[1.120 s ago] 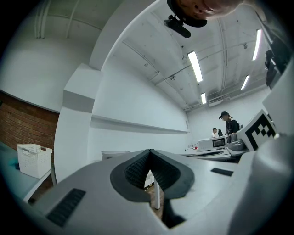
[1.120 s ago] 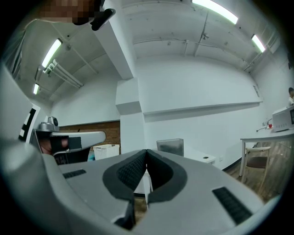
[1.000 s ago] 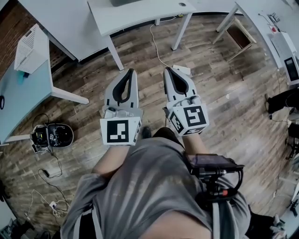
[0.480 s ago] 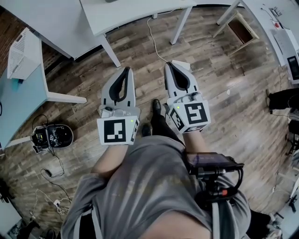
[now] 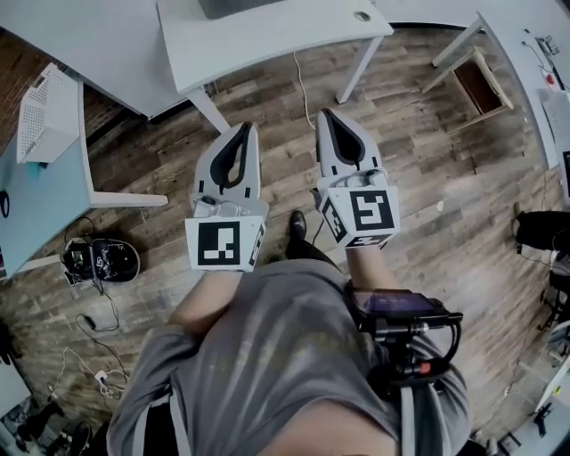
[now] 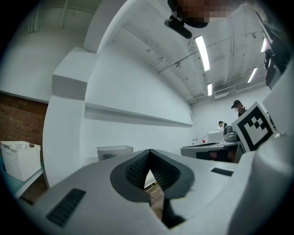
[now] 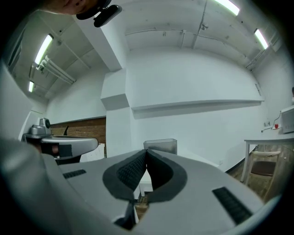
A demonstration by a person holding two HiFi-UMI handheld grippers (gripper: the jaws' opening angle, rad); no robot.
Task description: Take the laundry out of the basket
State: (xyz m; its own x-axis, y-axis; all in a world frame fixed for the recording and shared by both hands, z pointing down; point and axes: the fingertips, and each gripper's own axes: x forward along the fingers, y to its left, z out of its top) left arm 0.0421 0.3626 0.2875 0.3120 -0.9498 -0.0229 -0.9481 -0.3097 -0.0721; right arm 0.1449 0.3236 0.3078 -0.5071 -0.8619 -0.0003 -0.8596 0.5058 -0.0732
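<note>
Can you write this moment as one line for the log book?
left gripper: shut, empty | right gripper: shut, empty | white basket: on blue table at left, untouched | laundry: none seen

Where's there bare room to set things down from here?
The white tabletop straight ahead is mostly bare between the grey bin and the round cable hole. The light-blue table is free this side of the white perforated basket. Crowded: the floor at lower left, with a black device and loose cables.

The basket [image 5: 49, 111] is white, the plank floor [image 5: 445, 196] brown, the shirt [image 5: 267, 356] grey.
</note>
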